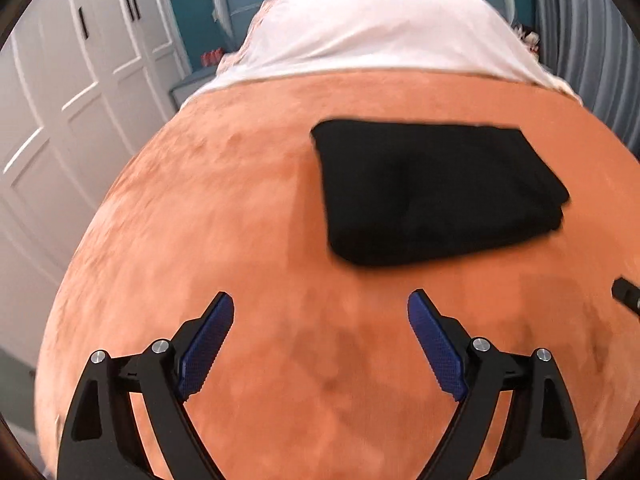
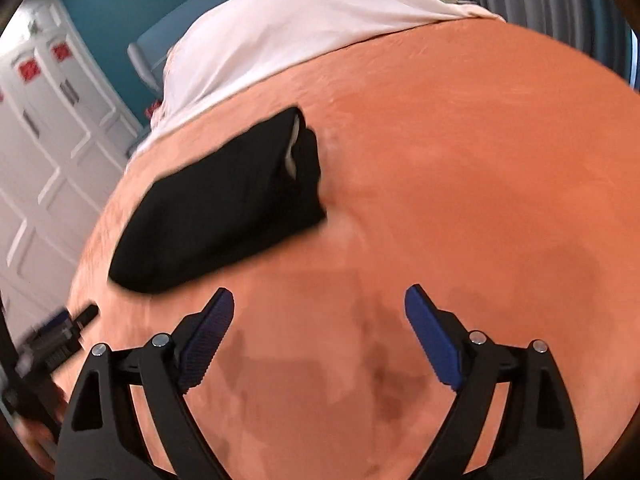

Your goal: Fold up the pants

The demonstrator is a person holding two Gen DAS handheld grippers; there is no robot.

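pants [image 1: 436, 192], folded into a soft, light, floppy black bundle at one o'clock, look best lifted by the thick folded edge; left gripper [image 1: 320, 320] and right gripper [image 2: 319, 316] both spread, empty.

Black pants [image 1: 438, 192] lie folded into a compact, roughly rectangular bundle, flat on the orange blanket [image 1: 240, 220] covering the bed, nearer its far half and just short of the white sheet [image 1: 380, 36]. Layered edges stack at the bundle's right end, where the right wrist view shows a pale strip, perhaps a label or lining, peeking from between the folds. Fabric is plain and matte, no wrinkles discernible through the blur; nothing touches or rests on it.
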